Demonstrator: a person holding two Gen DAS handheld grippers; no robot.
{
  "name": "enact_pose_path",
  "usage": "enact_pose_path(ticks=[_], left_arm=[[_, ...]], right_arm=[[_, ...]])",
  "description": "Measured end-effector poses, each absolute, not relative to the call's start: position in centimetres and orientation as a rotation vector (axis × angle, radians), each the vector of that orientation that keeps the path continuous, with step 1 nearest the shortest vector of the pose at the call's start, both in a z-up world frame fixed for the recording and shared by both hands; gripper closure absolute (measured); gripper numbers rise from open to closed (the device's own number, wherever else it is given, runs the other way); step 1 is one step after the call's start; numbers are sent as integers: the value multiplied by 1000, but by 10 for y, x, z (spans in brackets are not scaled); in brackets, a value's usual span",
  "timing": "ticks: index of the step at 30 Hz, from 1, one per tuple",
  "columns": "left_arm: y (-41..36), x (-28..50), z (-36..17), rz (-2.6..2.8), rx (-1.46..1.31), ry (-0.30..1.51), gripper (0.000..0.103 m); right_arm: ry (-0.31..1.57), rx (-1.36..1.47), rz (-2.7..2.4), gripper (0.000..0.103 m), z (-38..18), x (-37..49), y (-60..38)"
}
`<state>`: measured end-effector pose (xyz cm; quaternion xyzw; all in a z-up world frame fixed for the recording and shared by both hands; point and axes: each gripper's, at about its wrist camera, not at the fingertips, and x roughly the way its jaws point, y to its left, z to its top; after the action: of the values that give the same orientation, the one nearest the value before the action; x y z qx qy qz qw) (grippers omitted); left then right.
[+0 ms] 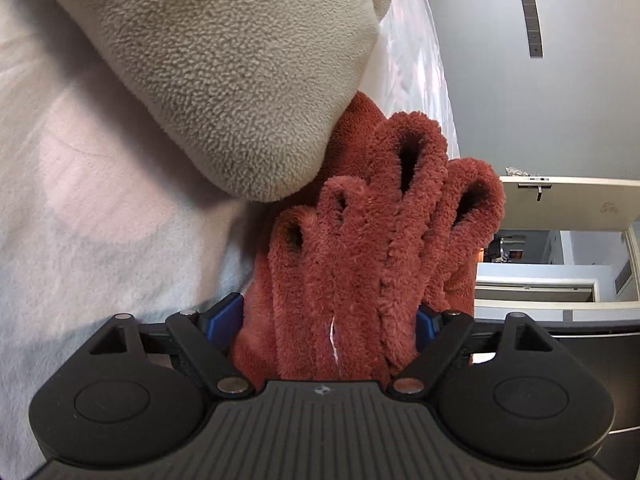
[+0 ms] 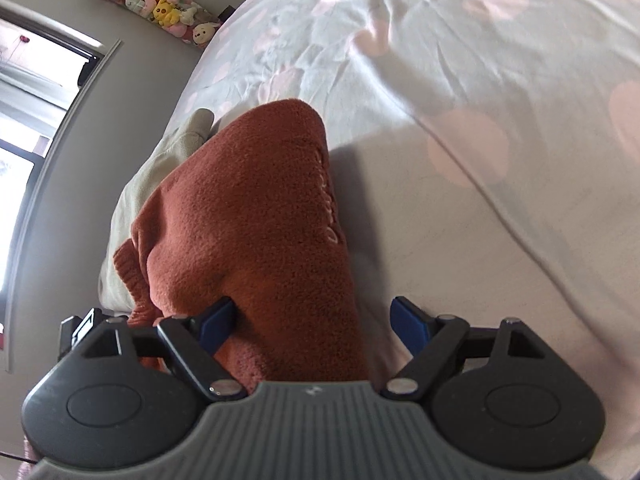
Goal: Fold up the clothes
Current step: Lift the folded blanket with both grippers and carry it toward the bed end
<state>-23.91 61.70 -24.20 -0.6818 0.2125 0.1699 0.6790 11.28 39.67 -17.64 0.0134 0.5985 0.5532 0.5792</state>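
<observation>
A rust-red fleece garment (image 1: 360,248) is bunched in thick folds between the blue pads of my left gripper (image 1: 326,322), which is shut on it. A beige fleece garment (image 1: 224,72) lies on top of the red one, close to the camera. In the right wrist view the same red garment (image 2: 256,216) lies folded on the bed, with the beige garment (image 2: 160,168) beyond it at the left. My right gripper (image 2: 316,322) is open; the red fabric touches its left pad and a gap stays before the right pad.
The bed sheet (image 2: 440,80) is white with pale pink dots and wrinkled. A row of plush toys (image 2: 160,4) hangs on the grey wall, by a window (image 2: 24,100). A doorway and white furniture (image 1: 560,248) show at the right of the left wrist view.
</observation>
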Motion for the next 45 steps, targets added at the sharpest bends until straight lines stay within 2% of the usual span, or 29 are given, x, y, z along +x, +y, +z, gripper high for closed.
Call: enact_pose_path(ticks=[2,4,5,9,12,23,30,36,45], left_arm=[[619,-236,-243,378,-1530,472,28],[620,-234,-243,379,-1534,468,33],[620,-233,-243,381,-1532,466,35],[617,-240,-240,384,-1498,467,44],[614,-243,-235,388,-1476,464,47],[603,-260,-213,360,-1441,361,50],[607,-287,-158,331,-1359,223,50],[650,-351,-85,417,-1224,220,50],[738,-443,6,614,-1033,283,50]], right_arm=[[1435,69,1301,18,-184,116,398],[1488,145,1310,24,-194,117,399],[1499,170,1313,33,-197,116,399],[1487,216,1322,51,-200,109,397],[1448,213,1355,57,-193,105,392],[1341,256,1451,60,-143,92,374],[1224,238,1529,60,-76,73,377],[1171,249,1618,59,-28,23,438],[1223,346,1748,59,-20,-85,578]])
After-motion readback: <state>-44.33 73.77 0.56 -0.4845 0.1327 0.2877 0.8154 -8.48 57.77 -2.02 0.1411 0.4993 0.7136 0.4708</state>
